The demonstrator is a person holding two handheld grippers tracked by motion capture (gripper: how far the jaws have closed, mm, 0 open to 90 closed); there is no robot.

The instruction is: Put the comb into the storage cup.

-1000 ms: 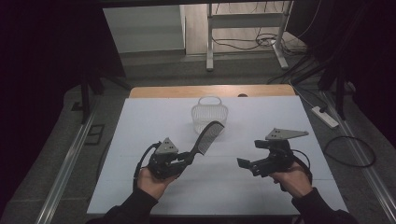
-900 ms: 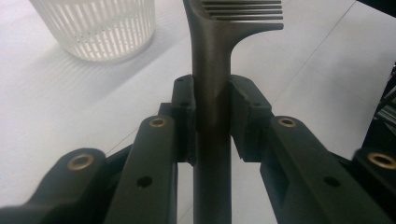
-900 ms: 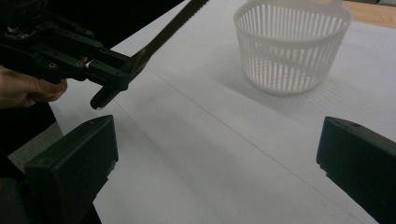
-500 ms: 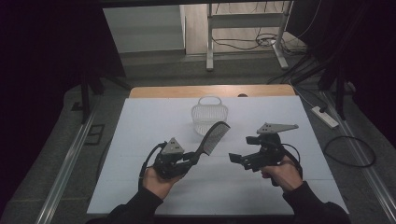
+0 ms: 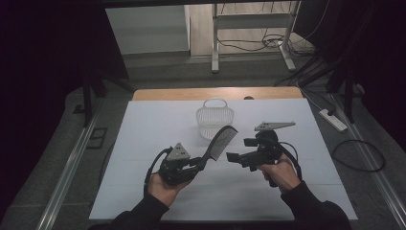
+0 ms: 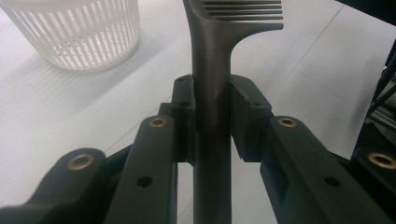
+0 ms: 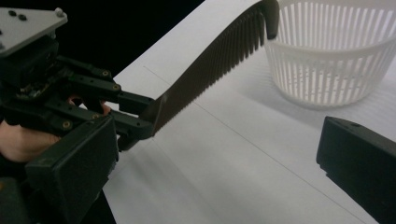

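Note:
A black comb (image 5: 220,143) sticks up and to the right from my left gripper (image 5: 201,163), which is shut on its handle. In the left gripper view the comb handle (image 6: 212,84) is pinched between both pads of the left gripper (image 6: 212,116), teeth at the top. My right gripper (image 5: 241,150) hovers just right of the comb with its jaws open and turned toward it. In the right gripper view the right gripper (image 7: 217,172) is wide open with nothing between its pads, and the comb (image 7: 215,60) and left gripper (image 7: 140,116) lie ahead. A white slatted basket (image 5: 214,120) stands behind them.
The white table sheet (image 5: 143,124) spreads around both hands, with a wooden edge (image 5: 167,94) at the back. The basket (image 7: 331,60) (image 6: 79,37) is close beyond the comb's tip. A power strip (image 5: 332,120) and cables lie on the floor to the right.
My right gripper has moved left, closer to the comb. The left gripper has stayed about where it was, still gripping the comb.

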